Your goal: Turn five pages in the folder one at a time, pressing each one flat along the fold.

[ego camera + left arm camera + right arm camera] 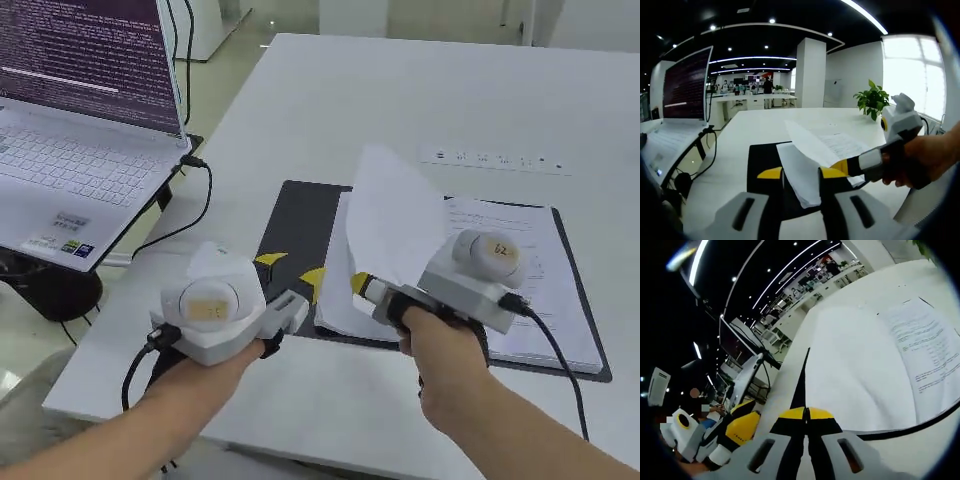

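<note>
The right gripper [362, 285] is clenched on the lower edge of a lifted page [395, 215] above the open folder [300, 215] on the table [400, 90]; the left gripper [290, 267] hangs released and empty beside it. A hard pull could tear the sheet at the fold, or it could slip free. The page hides the fold; whether one sheet is pinched is unclear.

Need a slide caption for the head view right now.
Right claw holds a page raised above the open folder while the open left claw hovers over its left side, laptop at left.
</note>
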The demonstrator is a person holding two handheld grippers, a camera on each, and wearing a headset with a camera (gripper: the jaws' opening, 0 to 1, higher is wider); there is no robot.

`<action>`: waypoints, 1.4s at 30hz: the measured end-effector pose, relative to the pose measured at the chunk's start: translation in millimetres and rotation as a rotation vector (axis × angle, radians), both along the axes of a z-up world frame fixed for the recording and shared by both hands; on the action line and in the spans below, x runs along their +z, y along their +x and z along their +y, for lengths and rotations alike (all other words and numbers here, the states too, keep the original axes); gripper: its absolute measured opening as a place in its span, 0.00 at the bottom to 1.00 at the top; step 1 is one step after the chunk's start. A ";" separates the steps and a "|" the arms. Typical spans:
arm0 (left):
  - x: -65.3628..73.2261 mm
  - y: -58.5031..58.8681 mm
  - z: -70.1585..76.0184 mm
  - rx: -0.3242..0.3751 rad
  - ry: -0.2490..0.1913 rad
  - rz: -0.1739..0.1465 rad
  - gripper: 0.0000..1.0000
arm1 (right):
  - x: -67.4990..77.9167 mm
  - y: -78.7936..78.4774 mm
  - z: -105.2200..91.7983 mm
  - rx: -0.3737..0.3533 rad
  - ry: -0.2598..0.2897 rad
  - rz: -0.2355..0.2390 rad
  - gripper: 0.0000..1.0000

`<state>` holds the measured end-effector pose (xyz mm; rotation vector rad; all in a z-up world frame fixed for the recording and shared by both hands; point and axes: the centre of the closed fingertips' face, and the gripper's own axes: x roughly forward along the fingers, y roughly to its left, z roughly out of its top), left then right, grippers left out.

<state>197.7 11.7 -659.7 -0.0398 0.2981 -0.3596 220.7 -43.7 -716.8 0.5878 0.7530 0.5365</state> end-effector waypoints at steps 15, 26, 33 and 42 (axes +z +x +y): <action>-26.5 4.3 1.3 0.004 0.017 0.063 0.25 | -58.6 -0.4 27.7 0.071 -0.101 0.053 0.00; -47.8 14.8 -4.3 0.002 0.037 0.105 0.24 | -62.4 -15.5 31.0 0.140 -0.092 -0.004 0.03; -64.5 22.5 -28.9 -0.035 0.055 0.135 0.23 | -36.2 -14.4 -24.7 0.144 -0.183 -0.171 0.00; -112.6 23.9 -54.4 -0.076 0.122 0.200 0.25 | -26.3 23.9 -98.8 0.049 -0.221 -0.240 0.00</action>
